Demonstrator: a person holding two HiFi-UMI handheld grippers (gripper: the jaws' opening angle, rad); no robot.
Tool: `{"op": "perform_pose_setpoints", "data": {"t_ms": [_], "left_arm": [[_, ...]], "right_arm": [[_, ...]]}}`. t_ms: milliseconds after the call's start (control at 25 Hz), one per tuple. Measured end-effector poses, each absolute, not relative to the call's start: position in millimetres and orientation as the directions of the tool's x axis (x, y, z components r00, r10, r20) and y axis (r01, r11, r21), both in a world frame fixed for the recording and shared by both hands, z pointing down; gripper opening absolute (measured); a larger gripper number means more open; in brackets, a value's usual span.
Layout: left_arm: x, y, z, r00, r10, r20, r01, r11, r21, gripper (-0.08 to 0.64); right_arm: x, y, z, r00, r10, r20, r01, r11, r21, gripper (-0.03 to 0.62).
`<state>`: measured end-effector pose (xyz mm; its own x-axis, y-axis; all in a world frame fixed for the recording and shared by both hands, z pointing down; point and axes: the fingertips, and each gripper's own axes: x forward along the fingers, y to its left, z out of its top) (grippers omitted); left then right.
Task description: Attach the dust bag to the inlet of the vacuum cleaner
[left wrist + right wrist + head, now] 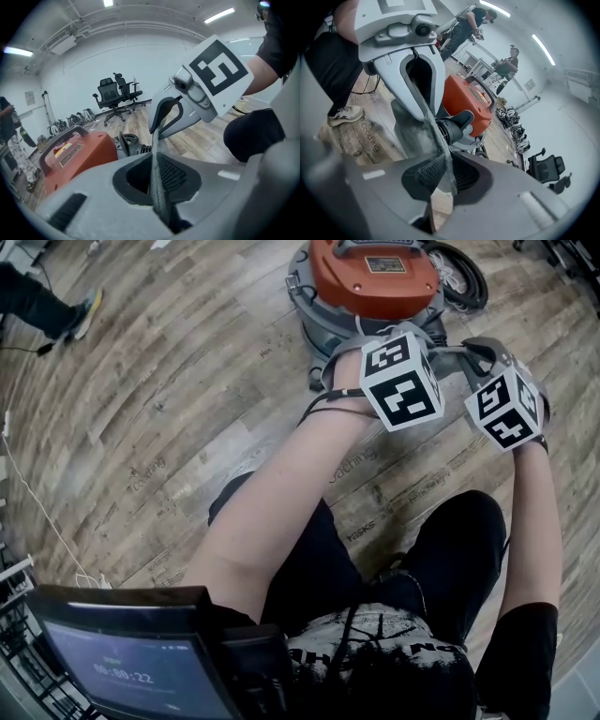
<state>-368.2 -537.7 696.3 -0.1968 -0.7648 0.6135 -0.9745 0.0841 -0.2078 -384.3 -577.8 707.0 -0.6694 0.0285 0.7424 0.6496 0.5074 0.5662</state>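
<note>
from my remote seat i see both tools working one piece of cloth. the left gripper (157,183) has its jaws pressed together on a thin edge of the grey woven fabric dust bag (156,161), and that edge runs straight up from its pads into the jaws of the other tool facing it. the right gripper (440,172) likewise pinches the bag's cloth between its mesh pads. from there the fabric rises in a taut fold to the left gripper's fingers, with a loose grey sheet of it hanging beside that fold.

in the head view the two marker cubes sit close together in front of the person's knees, just short of the orange-topped grey drum vacuum cleaner (375,282), which stands on the wood-plank floor (187,381). the bag is held off the floor between the two tools, on the near side of the vacuum.

in the right gripper view the cloth hangs just in front of the black ribbed round inlet (453,129) on the vacuum's side. i cannot tell whether it touches it, and the bag's opening is not visibly over it.

a dark tablet screen (131,662) sits at the lower left of the head view.
</note>
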Motion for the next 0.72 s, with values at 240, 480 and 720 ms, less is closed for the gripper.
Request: {"op": "perform_pose_setpoints", "data": {"t_ms": [240,480,720], "left_arm": [[-373,-523,720,-0.189,-0.685,0.703,-0.981,0.093,-0.172,0.029],[-375,-520,732,-0.188,-0.656,0.731,-0.981,0.088,-0.174,0.034],[-376,-536,704,-0.22,-0.739,0.637,-0.973,0.117,-0.201,0.028]], "right_arm": [[-386,-558,690,-0.706,0.032,0.708,0.652,0.42,0.631,0.051],[-388,-549,688,-0.723,0.051,0.689,0.655,0.37,0.659,0.051],[-389,-575,703,-0.731,0.048,0.681,0.604,0.512,0.611,0.051]]}}
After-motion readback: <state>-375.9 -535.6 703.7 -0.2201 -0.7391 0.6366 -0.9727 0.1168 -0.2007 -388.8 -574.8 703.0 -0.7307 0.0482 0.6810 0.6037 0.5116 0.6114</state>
